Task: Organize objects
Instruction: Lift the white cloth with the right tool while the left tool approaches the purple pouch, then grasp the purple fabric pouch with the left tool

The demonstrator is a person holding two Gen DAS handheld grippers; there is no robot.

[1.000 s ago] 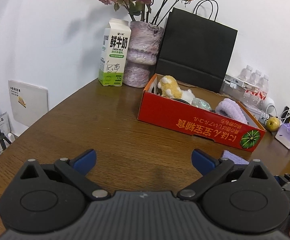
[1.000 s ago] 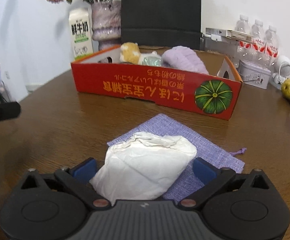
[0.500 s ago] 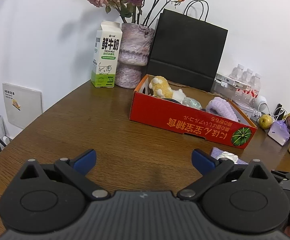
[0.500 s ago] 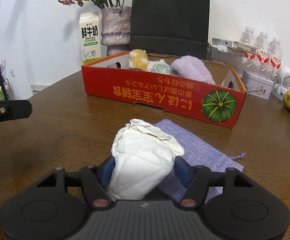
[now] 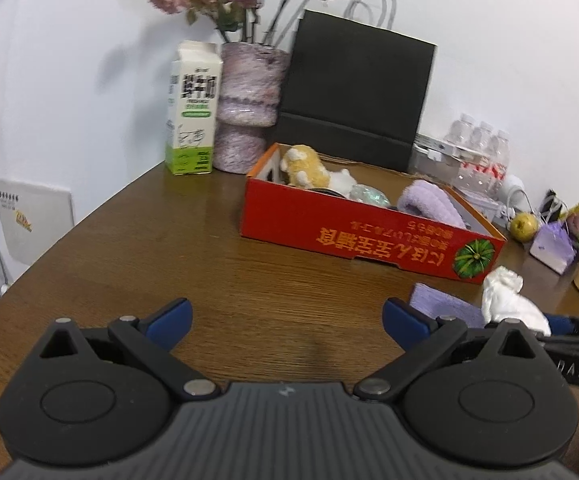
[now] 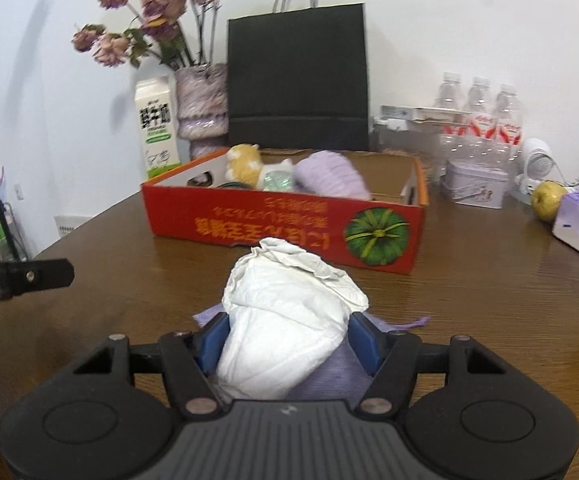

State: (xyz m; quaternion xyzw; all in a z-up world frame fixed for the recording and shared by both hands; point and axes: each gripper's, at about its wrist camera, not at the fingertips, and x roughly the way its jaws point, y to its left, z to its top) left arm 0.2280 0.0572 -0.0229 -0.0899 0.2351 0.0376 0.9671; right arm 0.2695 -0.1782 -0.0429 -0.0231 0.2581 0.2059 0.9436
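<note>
The right claw (image 6: 287,346) has just closed and pinches the white bundle (image 6: 289,320) just above the purple cloth (image 6: 329,380). The red box (image 6: 285,224) lies straight ahead, farther along the tabletop (image 6: 489,300). The left claw (image 5: 285,320) hangs spread and empty, off to the left.

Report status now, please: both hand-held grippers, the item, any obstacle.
Left hand-held gripper open, empty. Right hand-held gripper shut on white crumpled bundle, above purple pouch. Red cardboard box ahead; nothing between.
</note>
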